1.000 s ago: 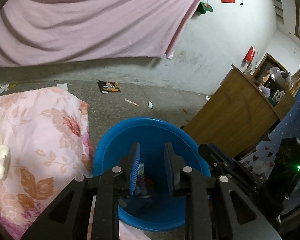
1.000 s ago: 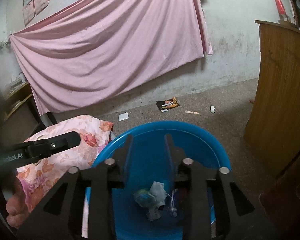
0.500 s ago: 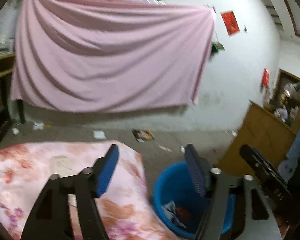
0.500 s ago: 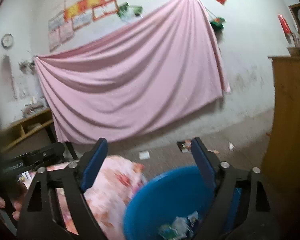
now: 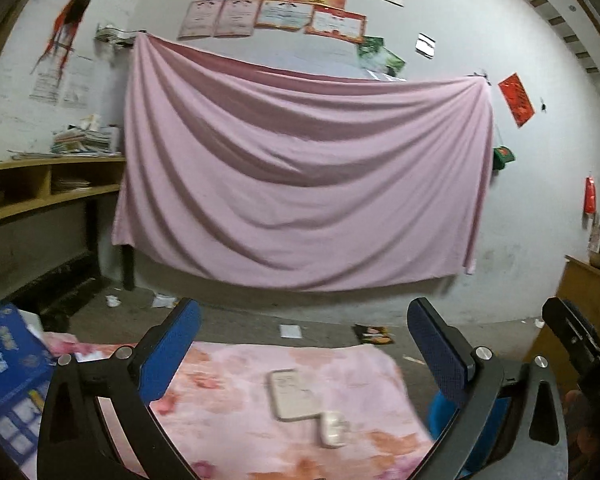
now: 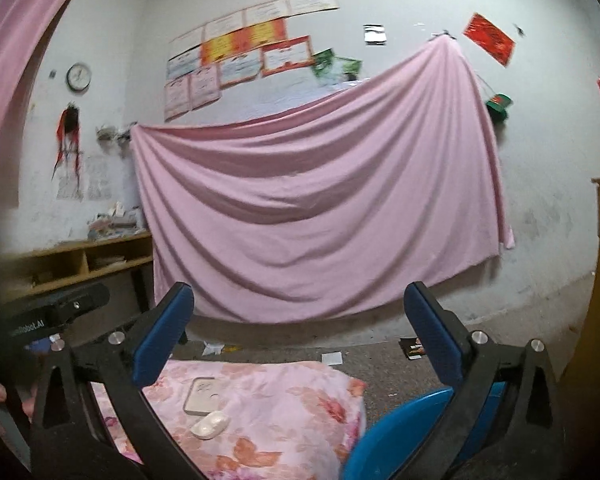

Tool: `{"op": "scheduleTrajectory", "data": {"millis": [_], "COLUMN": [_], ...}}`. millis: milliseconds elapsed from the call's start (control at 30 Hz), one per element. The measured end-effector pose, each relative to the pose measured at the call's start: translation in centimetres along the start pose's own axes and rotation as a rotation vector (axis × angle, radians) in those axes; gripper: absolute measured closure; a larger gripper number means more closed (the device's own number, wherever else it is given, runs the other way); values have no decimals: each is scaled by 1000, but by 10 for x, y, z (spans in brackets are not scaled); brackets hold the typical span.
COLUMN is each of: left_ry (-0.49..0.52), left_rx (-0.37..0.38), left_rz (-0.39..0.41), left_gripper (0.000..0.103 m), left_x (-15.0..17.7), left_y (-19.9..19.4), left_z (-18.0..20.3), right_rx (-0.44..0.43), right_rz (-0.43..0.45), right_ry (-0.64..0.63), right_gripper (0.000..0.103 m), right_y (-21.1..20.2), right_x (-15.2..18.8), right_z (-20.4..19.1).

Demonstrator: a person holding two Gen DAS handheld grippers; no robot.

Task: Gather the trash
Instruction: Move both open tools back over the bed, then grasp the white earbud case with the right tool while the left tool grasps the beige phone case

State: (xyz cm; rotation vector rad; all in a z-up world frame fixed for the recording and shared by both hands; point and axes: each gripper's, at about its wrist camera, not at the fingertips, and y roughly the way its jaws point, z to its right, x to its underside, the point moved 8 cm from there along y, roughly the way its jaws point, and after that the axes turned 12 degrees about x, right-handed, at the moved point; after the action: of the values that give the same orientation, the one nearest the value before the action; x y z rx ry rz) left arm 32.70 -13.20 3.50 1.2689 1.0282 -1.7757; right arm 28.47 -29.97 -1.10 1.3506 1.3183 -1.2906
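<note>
Both grippers are wide open, empty, and raised to face the pink sheet on the wall. My left gripper (image 5: 304, 344) hovers over the floral cloth (image 5: 236, 412), with the blue basin (image 5: 440, 412) low at its right. My right gripper (image 6: 300, 332) is above the basin's rim (image 6: 396, 428); the basin's inside is hidden. A phone (image 5: 292, 394) and a small white case (image 5: 332, 434) lie on the cloth, also in the right wrist view, phone (image 6: 202, 396) and case (image 6: 210, 424). Paper scraps (image 5: 290, 331) and a dark wrapper (image 5: 374, 334) lie on the floor.
A pink sheet (image 5: 300, 184) hangs on the back wall. Wooden shelves (image 5: 40, 192) stand at the left, a wooden cabinet (image 5: 588, 304) at the right. A blue box (image 5: 8, 364) sits at the cloth's left edge. More scraps (image 5: 162, 300) litter the floor by the wall.
Both grippers opened wide and tilted up from the basin, which dropped to the frames' lower right. The trash inside it is out of view now. The left gripper swung left over the cloth.
</note>
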Motion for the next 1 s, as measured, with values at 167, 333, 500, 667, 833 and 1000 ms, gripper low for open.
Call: {"op": "scheduleTrajectory", "data": {"millis": [167, 333, 500, 667, 833, 1000], "left_ry": [3, -3, -30, -81, -113, -155], "left_rx": [-61, -109, -120, -106, -114, -59], "left_rz": [-12, -26, -51, -138, -257, -370], "left_gripper": [2, 2, 2, 2, 2, 12], "left_x": [12, 28, 37, 50, 69, 89], "left_y": [-11, -16, -12, 3, 31, 58], "left_z": [-44, -77, -98, -108, -116, -116], "right_rx": [-35, -51, -76, -112, -132, -143], "right_rz": [-64, -176, -354, -534, -674, -759], "right_ry": [-110, -213, -307, -339, -400, -433], "right_gripper": [0, 0, 0, 0, 0, 13], "right_y": [15, 35, 58, 79, 89, 93], "right_x": [21, 48, 89, 126, 162, 180], "right_z": [-41, -73, -98, -108, -117, -119]}}
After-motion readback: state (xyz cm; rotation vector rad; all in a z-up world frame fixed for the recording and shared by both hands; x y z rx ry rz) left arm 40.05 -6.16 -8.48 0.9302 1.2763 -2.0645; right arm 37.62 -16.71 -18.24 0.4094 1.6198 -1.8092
